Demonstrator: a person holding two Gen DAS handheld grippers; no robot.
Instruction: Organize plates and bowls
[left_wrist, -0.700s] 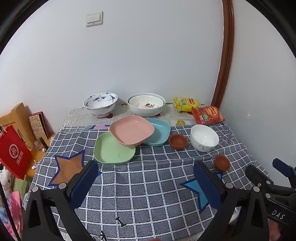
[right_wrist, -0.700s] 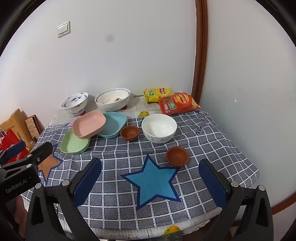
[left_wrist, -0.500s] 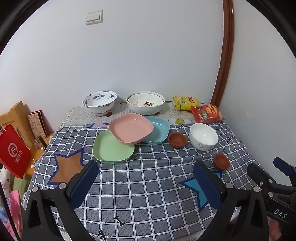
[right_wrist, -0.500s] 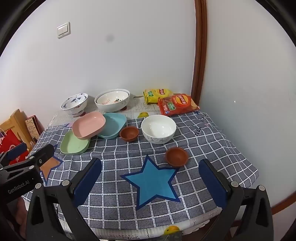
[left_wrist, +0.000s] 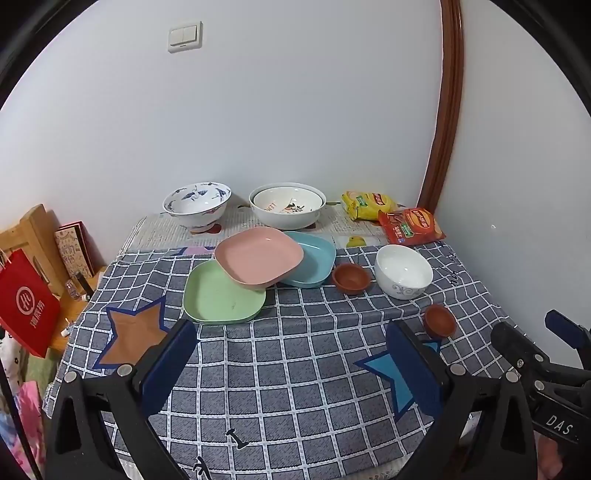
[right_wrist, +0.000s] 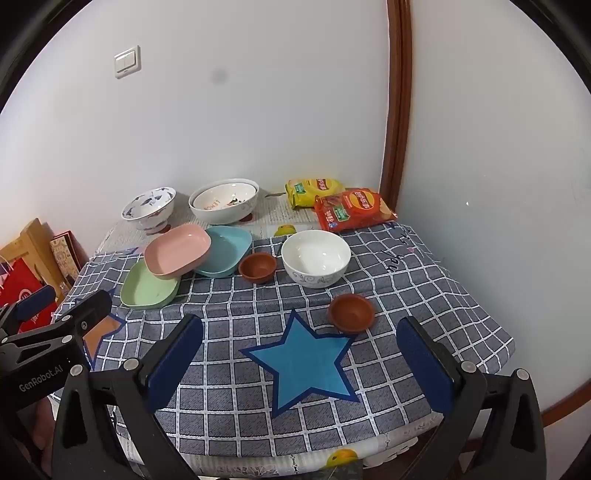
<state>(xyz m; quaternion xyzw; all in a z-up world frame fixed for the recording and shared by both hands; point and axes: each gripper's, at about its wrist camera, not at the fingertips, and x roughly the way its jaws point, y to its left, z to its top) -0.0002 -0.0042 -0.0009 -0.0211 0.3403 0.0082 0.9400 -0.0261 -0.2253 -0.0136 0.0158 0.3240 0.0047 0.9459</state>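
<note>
On the checked tablecloth a pink plate leans on a green plate and a blue plate. Two small brown bowls and a white bowl stand to the right. A blue-patterned bowl and a large white bowl stand at the back. My left gripper is open and empty over the table's front. My right gripper is open and empty, near the closer brown bowl; the white bowl and the plates lie beyond.
A yellow snack bag and a red snack bag lie at the back right corner. Walls close the back and right. A red paper bag and wooden items stand left of the table. Each gripper shows at the other's view edge.
Both views have shifted slightly; the table items sit a little higher in the left wrist view. Nothing on the table has moved, and both grippers stay open.
</note>
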